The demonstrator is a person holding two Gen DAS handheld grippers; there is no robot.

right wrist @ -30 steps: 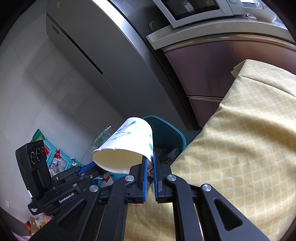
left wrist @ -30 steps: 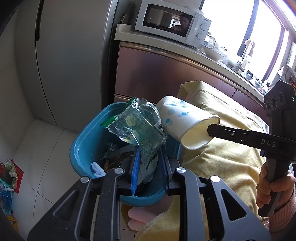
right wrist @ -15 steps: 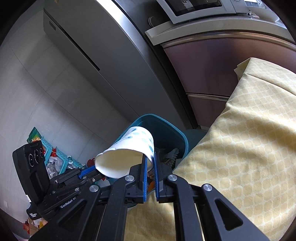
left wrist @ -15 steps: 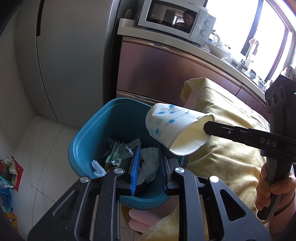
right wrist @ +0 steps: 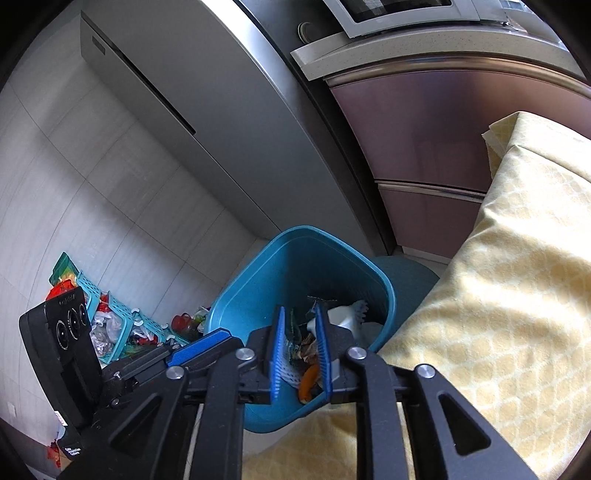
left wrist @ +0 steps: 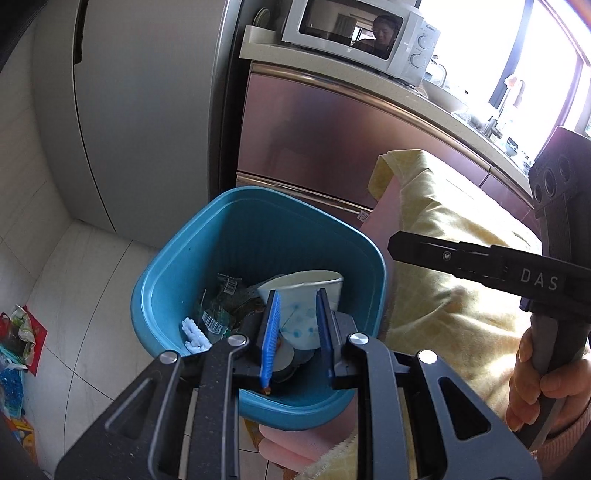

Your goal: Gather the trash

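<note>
A blue trash bin (left wrist: 255, 236) stands on the floor beside the table; it also shows in the right wrist view (right wrist: 306, 266). A white paper cup with blue dots (left wrist: 303, 306) lies inside it among a clear wrapper (left wrist: 221, 306) and other trash. My left gripper (left wrist: 295, 328) is open and empty above the bin's near rim. My right gripper (right wrist: 300, 354) is open and empty above the bin. Seen from the left wrist view, the right gripper (left wrist: 399, 247) reaches in from the right over the bin's edge.
A table with a yellow cloth (right wrist: 517, 295) is right of the bin. A grey fridge (left wrist: 147, 110), brown cabinet (left wrist: 332, 147) and microwave (left wrist: 354, 33) stand behind. Turquoise baskets and clutter (right wrist: 110, 325) lie on the tiled floor at left.
The left gripper opened and dropped the wrapper into the bin. The right gripper then opened and the paper cup fell into the bin.
</note>
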